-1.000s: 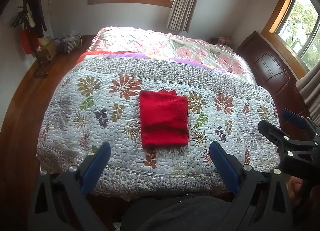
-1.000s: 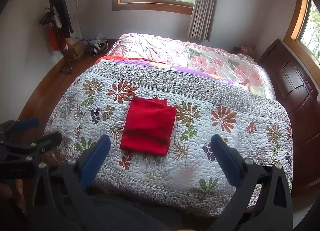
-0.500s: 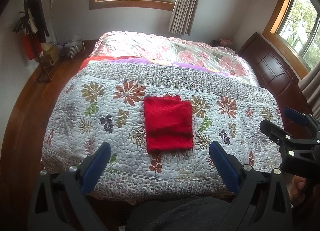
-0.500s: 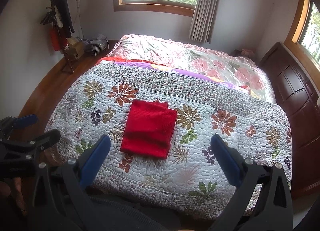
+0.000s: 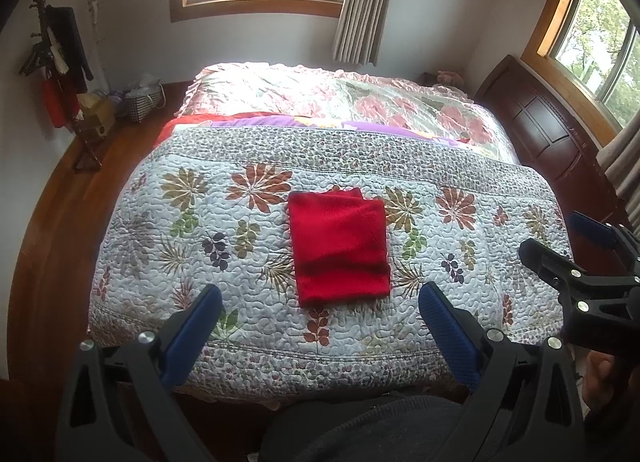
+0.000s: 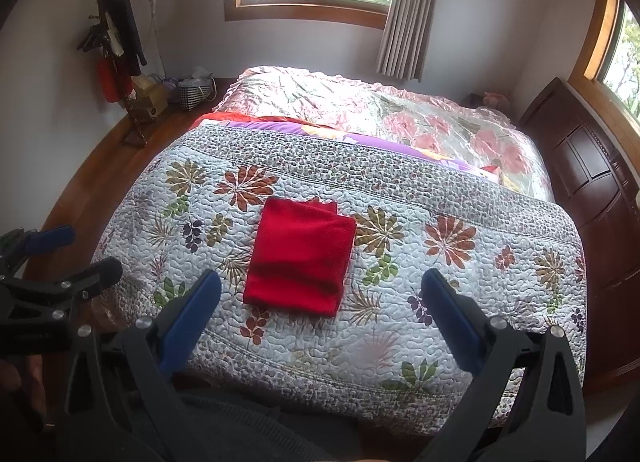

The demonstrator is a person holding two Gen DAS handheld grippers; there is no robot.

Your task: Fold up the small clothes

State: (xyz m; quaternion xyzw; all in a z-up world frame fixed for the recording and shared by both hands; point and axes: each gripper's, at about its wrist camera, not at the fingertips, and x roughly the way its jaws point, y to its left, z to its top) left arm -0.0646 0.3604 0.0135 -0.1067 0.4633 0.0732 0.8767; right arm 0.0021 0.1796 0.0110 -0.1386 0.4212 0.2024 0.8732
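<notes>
We have the red knit garment (image 5: 339, 248), folded into a compact rectangle, lying flat near the middle of the floral quilted bedspread (image 5: 224, 246) on the bed, touching neither gripper. Left gripper (image 5: 318, 316) and right gripper (image 6: 320, 302) both hang over the near edge of the bed, jaws spread wide and empty, well short of the cloth. We judge the fold as essentially done, so the step in hand is a check and tidy. To do it well, we look at the far edge, where 1 under-layer peeks out past the top layer at the back; if we touch it, we nip only that strip and tuck it, keeping the stack flat. Otherwise we keep both grippers off so soft knit does not drag or unfold.
</notes>
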